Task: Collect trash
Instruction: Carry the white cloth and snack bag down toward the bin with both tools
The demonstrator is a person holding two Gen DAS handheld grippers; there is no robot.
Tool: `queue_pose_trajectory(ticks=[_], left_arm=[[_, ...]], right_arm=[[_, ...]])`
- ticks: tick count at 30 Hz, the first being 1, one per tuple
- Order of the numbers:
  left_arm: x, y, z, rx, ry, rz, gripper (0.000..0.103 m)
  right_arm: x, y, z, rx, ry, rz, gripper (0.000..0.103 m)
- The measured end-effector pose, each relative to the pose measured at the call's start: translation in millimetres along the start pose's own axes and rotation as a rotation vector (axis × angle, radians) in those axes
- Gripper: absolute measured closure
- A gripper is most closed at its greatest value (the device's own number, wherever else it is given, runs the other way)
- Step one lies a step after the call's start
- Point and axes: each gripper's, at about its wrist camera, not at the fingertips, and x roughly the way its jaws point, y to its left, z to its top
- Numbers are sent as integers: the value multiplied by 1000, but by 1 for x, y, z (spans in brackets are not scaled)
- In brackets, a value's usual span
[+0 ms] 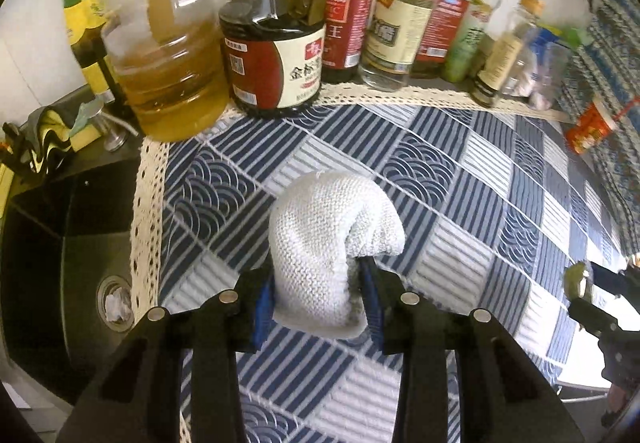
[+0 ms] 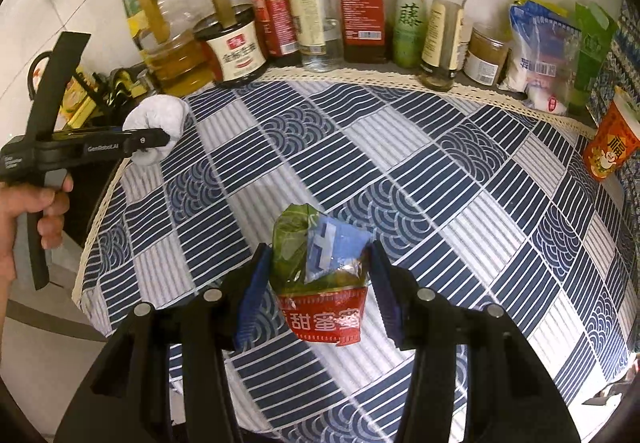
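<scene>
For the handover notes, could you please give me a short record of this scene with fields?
surface: blue and white patterned tablecloth with lace edge
left gripper: shut on white knitted cloth wad
right gripper: shut on crumpled red, green and blue wrapper bundle
back row: sauce and oil bottles
left of cloth: dark sink

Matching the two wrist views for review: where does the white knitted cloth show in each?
Left wrist: white knitted cloth at centre, clamped in the left gripper.
Right wrist: same cloth at far left, above the counter edge.
Shared landmark: dark soy sauce jug at the back.
</scene>
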Motion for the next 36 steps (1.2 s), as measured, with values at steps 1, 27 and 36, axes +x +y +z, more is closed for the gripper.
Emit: queue_pose_trajectory(ticks=[1, 27, 36], left_arm=[[-5, -1, -7, 4, -2, -8, 67], [-129, -4, -195, 37, -81, -184, 67], [-143, 7, -268, 27, -42, -204, 67]], right_arm=[[-3, 5, -3, -7, -1, -2, 53], [-74, 129, -111, -58, -30, -58, 53], [-86, 162, -174, -8, 7, -51, 53]])
